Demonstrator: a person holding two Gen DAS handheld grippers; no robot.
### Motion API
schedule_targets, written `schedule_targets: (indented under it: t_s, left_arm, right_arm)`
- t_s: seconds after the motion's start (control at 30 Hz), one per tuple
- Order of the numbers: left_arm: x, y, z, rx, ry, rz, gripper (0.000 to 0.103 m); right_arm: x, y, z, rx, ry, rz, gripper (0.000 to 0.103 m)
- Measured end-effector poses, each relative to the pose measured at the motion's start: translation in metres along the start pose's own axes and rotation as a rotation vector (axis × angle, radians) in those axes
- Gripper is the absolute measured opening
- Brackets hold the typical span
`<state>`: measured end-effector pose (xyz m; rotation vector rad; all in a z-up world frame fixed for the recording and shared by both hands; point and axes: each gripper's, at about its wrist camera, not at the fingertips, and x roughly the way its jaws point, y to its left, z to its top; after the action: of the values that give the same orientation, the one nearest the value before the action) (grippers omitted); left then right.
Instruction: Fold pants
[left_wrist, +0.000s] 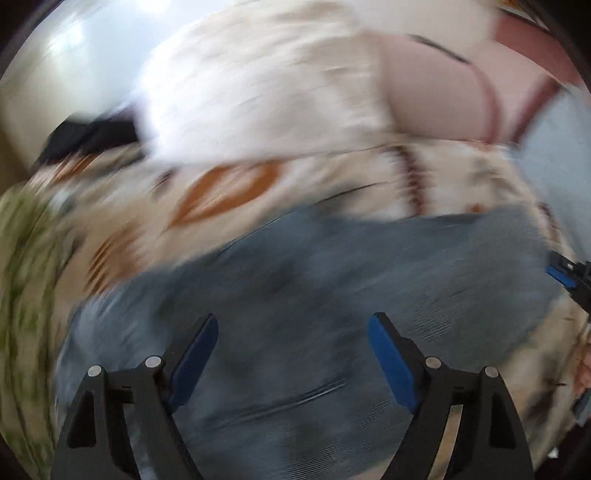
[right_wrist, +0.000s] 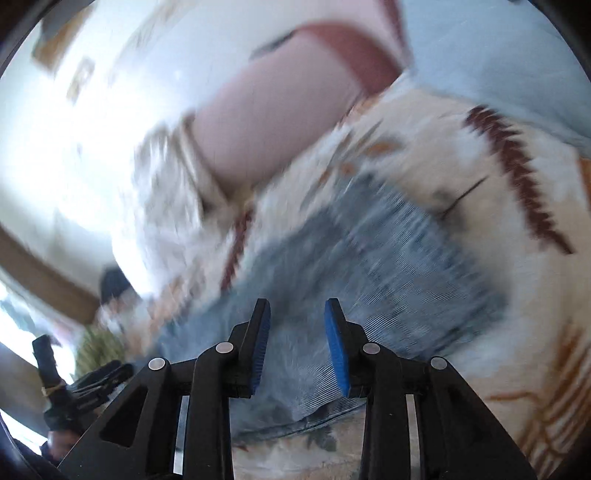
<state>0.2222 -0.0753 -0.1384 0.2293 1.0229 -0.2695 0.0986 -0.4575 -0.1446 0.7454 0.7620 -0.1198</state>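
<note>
Here the pants (left_wrist: 332, 280), blue denim, lie on a cream patterned blanket (left_wrist: 229, 192); in the blurred left view their long side runs left to right. The left gripper (left_wrist: 293, 350) hangs over them, spread wide and holding nothing. The right gripper (right_wrist: 297, 339) is partly parted above the denim edge, also without a hold. A pink pillow (right_wrist: 269, 122) lies beyond.

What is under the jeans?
The jeans lie on a cream patterned blanket, visible around their edges. Whatever lies directly beneath the denim is covered.
</note>
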Motion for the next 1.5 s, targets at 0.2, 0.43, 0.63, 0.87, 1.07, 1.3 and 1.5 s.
schedule_targets:
  t_s: [0.2, 0.43, 0.63, 0.87, 1.07, 1.3, 1.5]
  left_arm:
    - [0.016, 0.046, -0.048, -0.075, 0.019, 0.0, 0.081]
    - [0.007, 0.036, -0.085, 0.024, -0.051, -0.015, 0.081]
    - [-0.019, 0.066, -0.076, -0.057, -0.194, -0.134, 0.081]
    - [-0.036, 0.079, -0.068, -0.054, -0.316, -0.119, 0.081]
    - [-0.019, 0.11, -0.07, -0.114, -0.232, -0.035, 0.081]
    - [0.006, 0.125, -0.083, -0.149, -0.12, -0.039, 0.082]
    - [0.008, 0.124, -0.086, -0.148, -0.12, -0.034, 0.082]
  right_arm:
    - [0.047, 0.004, -0.028, -0.087, 0.171, -0.191, 0.021]
    - [0.028, 0.007, -0.05, -0.136, 0.279, -0.318, 0.016]
    - [0.006, 0.057, -0.046, -0.207, 0.209, -0.189, 0.024]
    - [0.073, 0.189, -0.024, -0.339, 0.345, 0.196, 0.034]
    - [0.161, 0.255, -0.009, -0.422, 0.451, 0.182, 0.04]
    - [0.241, 0.25, -0.004, -0.374, 0.657, 0.124, 0.042]
    - [0.262, 0.242, -0.009, -0.344, 0.799, 0.177, 0.044]
